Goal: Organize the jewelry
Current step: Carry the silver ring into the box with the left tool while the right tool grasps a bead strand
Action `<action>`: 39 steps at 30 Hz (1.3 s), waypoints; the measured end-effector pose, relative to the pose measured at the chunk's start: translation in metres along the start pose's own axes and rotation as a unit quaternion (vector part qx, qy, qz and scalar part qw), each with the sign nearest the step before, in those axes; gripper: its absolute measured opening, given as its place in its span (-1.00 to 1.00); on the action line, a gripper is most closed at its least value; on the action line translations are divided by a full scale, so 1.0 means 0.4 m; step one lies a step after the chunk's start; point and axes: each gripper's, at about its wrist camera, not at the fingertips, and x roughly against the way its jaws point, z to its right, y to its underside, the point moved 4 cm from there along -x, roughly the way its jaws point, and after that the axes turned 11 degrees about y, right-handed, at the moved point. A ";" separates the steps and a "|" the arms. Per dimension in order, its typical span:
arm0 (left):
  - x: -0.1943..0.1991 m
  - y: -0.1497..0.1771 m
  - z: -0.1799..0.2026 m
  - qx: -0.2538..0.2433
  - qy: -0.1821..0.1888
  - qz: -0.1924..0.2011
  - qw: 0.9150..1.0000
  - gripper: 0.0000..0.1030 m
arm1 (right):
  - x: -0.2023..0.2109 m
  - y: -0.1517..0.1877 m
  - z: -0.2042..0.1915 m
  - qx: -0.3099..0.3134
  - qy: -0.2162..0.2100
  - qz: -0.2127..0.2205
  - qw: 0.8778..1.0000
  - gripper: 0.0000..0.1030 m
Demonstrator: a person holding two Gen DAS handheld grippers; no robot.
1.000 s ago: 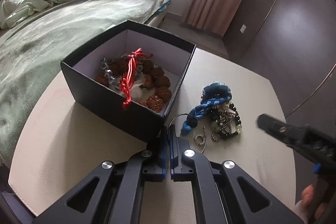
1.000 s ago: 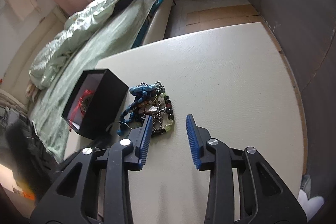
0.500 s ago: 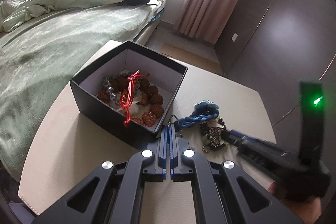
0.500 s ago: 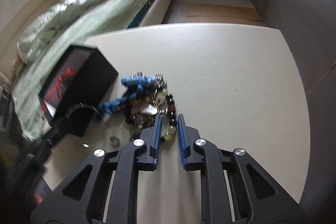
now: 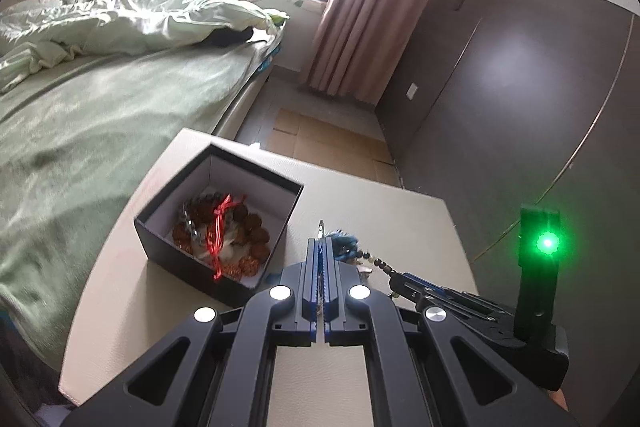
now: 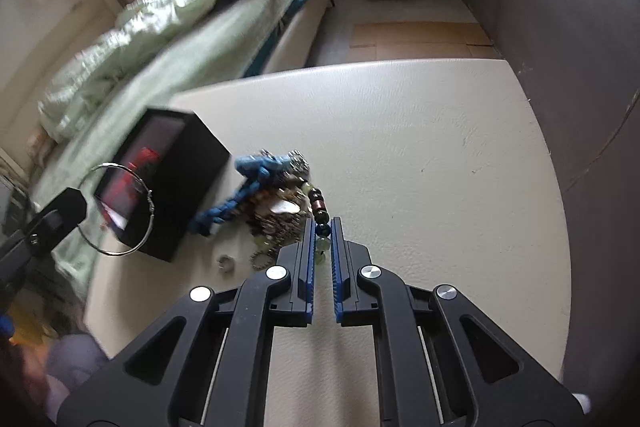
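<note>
Right wrist view shows the right gripper [image 6: 322,233] with its jaws narrowed onto a bead strand [image 6: 318,207] at the near edge of the jewelry pile [image 6: 276,195] on the table [image 6: 420,147], the beads caught between the blue pads. The left gripper [image 6: 78,205] is pinched tight on a thin wire hoop [image 6: 120,209], which hangs in the air in front of the black box [image 6: 172,183]. In the left wrist view the box [image 5: 192,255] stands open with brown beads and a red cord [image 5: 218,231] inside, just left of the pile. To do this well, I'd say the right hand should lift the strand slowly and straight up so it slides free of the blue braid [image 6: 256,167] and the chains tangled with it, while the left carries the hoop over the box rim before letting go. Compared with a second ago, the right jaws were wide apart above the pile and are now nearly together on the beads; the left gripper was down at the table beside the box and now sits higher, the hoop off the surface.
</note>
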 end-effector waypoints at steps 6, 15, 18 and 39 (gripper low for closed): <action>0.043 -0.040 0.026 -0.020 0.008 0.012 1.000 -1.00 | 0.083 -0.031 0.004 -0.028 -0.042 0.050 0.997 -0.84; 0.080 -0.093 0.009 -0.041 0.001 0.016 0.999 -1.00 | 0.148 -0.068 -0.040 -0.050 -0.100 0.083 0.990 -0.84; 0.075 -0.105 -0.012 -0.051 -0.005 0.011 0.999 -1.00 | 0.163 -0.077 -0.062 -0.052 -0.116 0.096 0.987 -0.84; 0.004 -0.116 -0.252 0.029 -0.025 -0.041 0.998 -0.95 | 0.168 -0.120 -0.226 -0.045 -0.168 0.117 0.978 -0.84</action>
